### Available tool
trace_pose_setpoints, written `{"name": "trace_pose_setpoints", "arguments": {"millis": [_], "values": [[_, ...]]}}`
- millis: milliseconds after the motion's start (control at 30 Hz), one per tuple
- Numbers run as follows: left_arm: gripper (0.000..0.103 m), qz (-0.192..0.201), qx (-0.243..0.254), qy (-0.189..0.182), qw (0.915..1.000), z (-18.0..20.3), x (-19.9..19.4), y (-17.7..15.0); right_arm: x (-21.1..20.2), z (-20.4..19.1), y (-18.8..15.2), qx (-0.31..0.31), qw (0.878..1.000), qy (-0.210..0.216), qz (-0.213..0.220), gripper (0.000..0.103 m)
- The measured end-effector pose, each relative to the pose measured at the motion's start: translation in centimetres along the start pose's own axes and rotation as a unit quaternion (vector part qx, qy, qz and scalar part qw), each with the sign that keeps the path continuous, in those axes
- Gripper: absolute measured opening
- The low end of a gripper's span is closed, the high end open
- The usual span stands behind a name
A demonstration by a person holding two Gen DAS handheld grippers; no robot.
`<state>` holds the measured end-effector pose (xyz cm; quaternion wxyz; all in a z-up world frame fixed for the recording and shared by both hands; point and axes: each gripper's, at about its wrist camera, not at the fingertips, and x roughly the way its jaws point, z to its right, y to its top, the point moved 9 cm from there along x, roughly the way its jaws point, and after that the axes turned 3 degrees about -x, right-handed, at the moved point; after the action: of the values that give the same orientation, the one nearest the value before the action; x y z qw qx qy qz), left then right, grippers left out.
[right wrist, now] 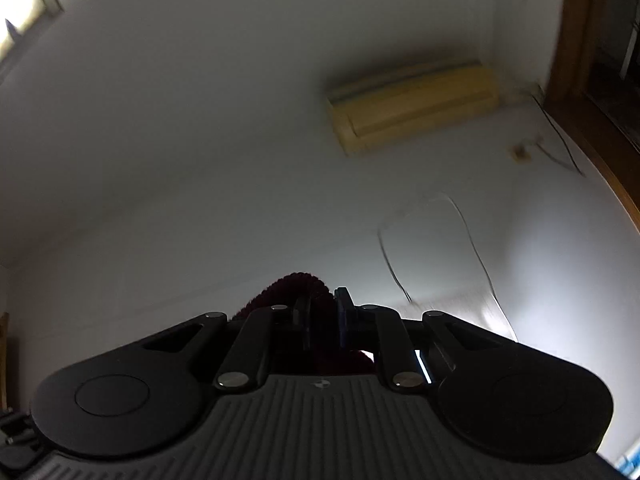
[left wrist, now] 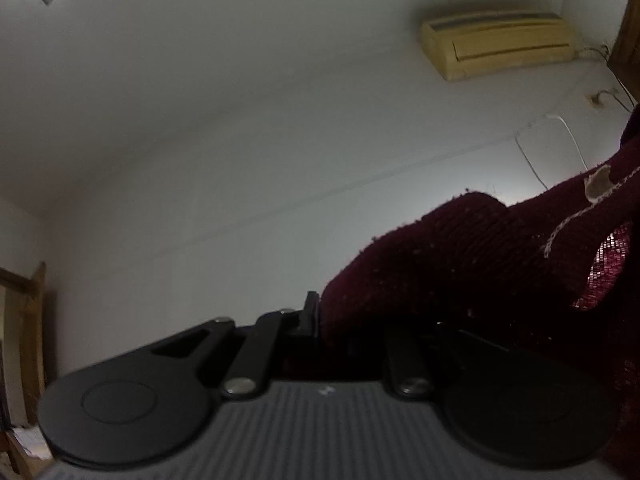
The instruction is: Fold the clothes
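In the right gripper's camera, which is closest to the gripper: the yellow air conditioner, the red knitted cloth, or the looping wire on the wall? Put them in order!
1. Red knitted cloth: pinched in the right gripper.
2. Looping wire: on the wall, right of centre.
3. Air conditioner: higher up the wall, upper right.

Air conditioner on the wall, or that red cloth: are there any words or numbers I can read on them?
None can be read.
Air conditioner: no label shows; blurred in the right wrist view.
Red cloth: only pale stitching and a small pale patch, no letters.
Tiny mark on the gripper body: too small to read.
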<state>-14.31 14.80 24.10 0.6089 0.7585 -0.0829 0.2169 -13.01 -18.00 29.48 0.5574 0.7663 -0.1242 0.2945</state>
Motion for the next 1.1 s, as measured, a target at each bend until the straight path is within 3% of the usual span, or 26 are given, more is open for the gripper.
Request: {"name": "trace_pose_setpoints", "arguments": {"millis": [233, 367, 533, 667, 733, 833, 867, 900, 1000, 1033, 1067, 1100], "values": [[0.018, -0.035, 0.011, -0.003, 0.9993, 0.1, -0.3, -0.4, 0.5, -2.1, -0.8, -0.037, 0.999, -0.013, 0.006, 0.014], [0.018, -0.095, 0.003, -0.017, 0.9953, -2.0, -1.7, -2.9, 0.3, -1.8, -3.1, -0.047, 0.998, -0.033, -0.027, 0.014], [0.020, -0.183, 0.003, -0.029, 0.9827, -0.1, -3.0, -8.7, -1.0, -1.4, -8.4, -0.080, 0.991, -0.047, -0.098, 0.014], [0.020, -0.267, 0.012, -0.027, 0.9633, 3.0, 1.2, -15.5, 1.1, 0.3, -15.5, -0.120, 0.976, -0.051, -0.174, 0.015], [0.023, -0.316, 0.021, -0.018, 0.9482, 4.7, 5.2, -19.6, 3.3, 2.3, -20.0, -0.149, 0.963, -0.075, -0.213, 0.015], [0.031, -0.406, 0.029, -0.014, 0.9135, 6.6, 11.2, -26.6, 7.0, 6.5, -27.0, -0.161, 0.935, -0.124, -0.292, 0.016], [0.034, -0.436, 0.029, -0.020, 0.8992, 7.3, 12.8, -29.1, 8.1, 8.0, -29.4, -0.166, 0.922, -0.138, -0.323, 0.027], [0.034, -0.466, 0.031, -0.022, 0.8839, 7.8, 14.1, -31.6, 8.9, 9.1, -32.3, -0.182, 0.902, -0.140, -0.367, 0.042], [0.047, -0.570, 0.004, -0.056, 0.8201, 8.9, 14.5, -38.4, 9.7, 12.6, -39.6, -0.217, 0.837, -0.151, -0.479, 0.051], [0.046, -0.586, -0.012, -0.060, 0.8080, 8.6, 13.7, -39.8, 9.0, 13.3, -40.3, -0.213, 0.830, -0.157, -0.492, 0.051], [0.044, -0.593, -0.022, -0.064, 0.8020, 8.2, 13.1, -40.5, 8.2, 14.1, -41.0, -0.207, 0.824, -0.162, -0.503, 0.051], [0.043, -0.587, -0.021, -0.066, 0.8064, 7.6, 12.6, -40.5, 6.9, 14.5, -40.9, -0.190, 0.829, -0.155, -0.503, 0.053]]}}
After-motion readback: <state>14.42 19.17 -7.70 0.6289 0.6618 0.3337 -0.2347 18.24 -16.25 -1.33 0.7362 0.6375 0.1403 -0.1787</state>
